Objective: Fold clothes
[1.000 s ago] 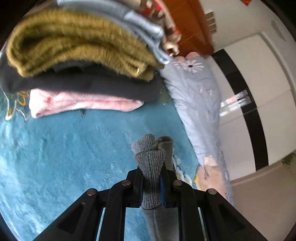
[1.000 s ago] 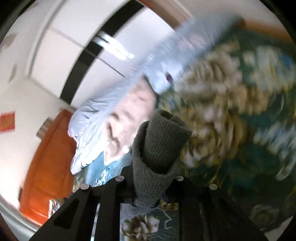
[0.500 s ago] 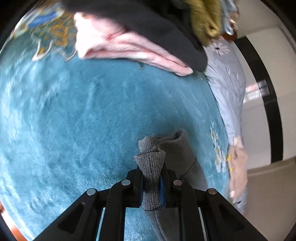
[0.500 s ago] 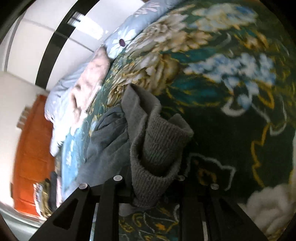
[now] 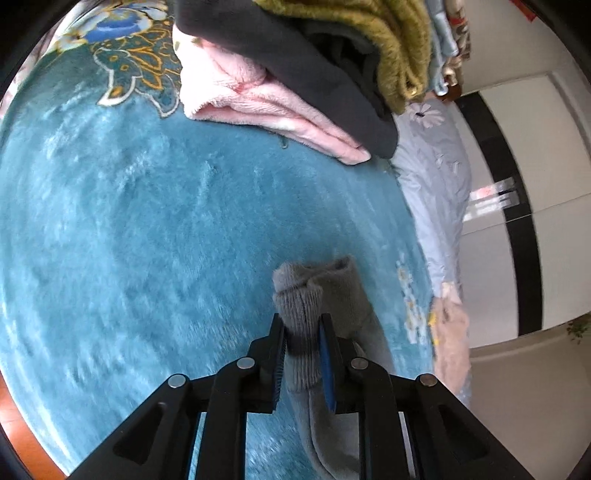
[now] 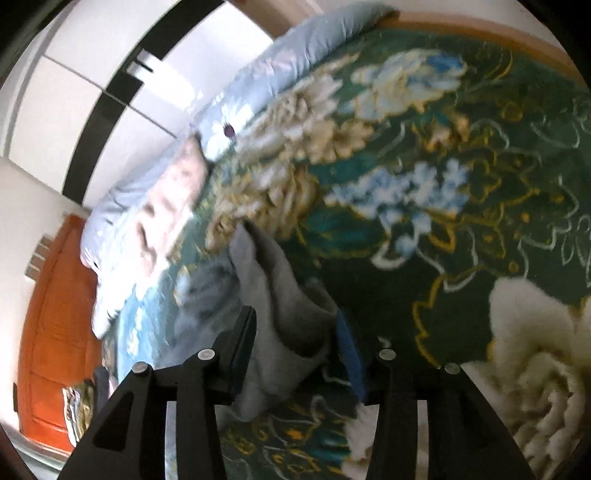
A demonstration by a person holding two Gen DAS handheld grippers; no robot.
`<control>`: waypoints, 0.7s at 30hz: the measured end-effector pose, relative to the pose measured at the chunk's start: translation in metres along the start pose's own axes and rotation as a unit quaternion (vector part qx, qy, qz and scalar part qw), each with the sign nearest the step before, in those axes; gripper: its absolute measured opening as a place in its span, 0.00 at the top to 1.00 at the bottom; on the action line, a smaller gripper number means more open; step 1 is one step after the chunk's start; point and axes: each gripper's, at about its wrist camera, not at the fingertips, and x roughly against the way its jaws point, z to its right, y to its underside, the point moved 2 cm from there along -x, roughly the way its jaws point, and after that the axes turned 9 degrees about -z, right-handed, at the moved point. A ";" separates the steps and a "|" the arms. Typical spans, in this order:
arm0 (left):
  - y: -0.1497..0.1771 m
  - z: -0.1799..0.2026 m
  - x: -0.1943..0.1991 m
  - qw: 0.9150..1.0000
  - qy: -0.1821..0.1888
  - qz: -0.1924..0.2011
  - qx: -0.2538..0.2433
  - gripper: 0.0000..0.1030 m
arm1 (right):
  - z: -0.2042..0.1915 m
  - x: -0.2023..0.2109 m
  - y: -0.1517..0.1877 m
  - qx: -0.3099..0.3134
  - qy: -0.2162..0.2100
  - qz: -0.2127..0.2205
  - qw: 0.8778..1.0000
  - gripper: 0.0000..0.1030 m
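Note:
A grey knit garment (image 5: pixel 347 295) lies on the teal plush blanket (image 5: pixel 147 221). Its ribbed cuff stands up between the jaws of my left gripper (image 5: pixel 301 325). Those jaws are opening, but the pads still touch the cuff on both sides. In the right wrist view the same grey garment (image 6: pixel 273 280) slumps on the dark green floral part of the blanket (image 6: pixel 461 229). My right gripper (image 6: pixel 295 325) is low over it and its jaws are opening. They stand wide, with loose cloth lying between them and the blue pad off it.
A stack of folded clothes sits at the far end of the blanket: pink fleece (image 5: pixel 258 99) at the bottom, a black piece (image 5: pixel 295 55), then an olive fuzzy one (image 5: pixel 369 29). A pale blue quilt (image 5: pixel 436 177) runs along the bed's edge beside a white-and-black wardrobe (image 5: pixel 517 147). An orange door (image 6: pixel 55 332) is at left.
Both grippers came down toward the blanket and the grey garment now rests on it. The right jaws spread wide and let the cuff slump. The left jaws widened slightly.

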 end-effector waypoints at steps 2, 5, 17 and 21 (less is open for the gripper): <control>0.009 0.000 0.003 1.000 0.007 0.008 -0.004 0.74 | -0.021 0.003 0.002 0.017 -0.018 0.005 1.000 0.55; 0.022 0.003 0.006 0.999 -0.001 0.026 -0.023 0.73 | -0.077 -0.023 0.004 0.080 -0.041 -0.021 0.996 0.53; 0.051 0.015 0.009 0.997 -0.016 0.061 -0.046 0.64 | -0.283 -0.165 0.101 0.280 -0.108 -0.178 0.937 0.48; 0.057 0.021 0.006 0.996 -0.031 0.056 -0.062 0.62 | -0.320 -0.203 0.147 0.371 -0.071 -0.205 0.903 0.48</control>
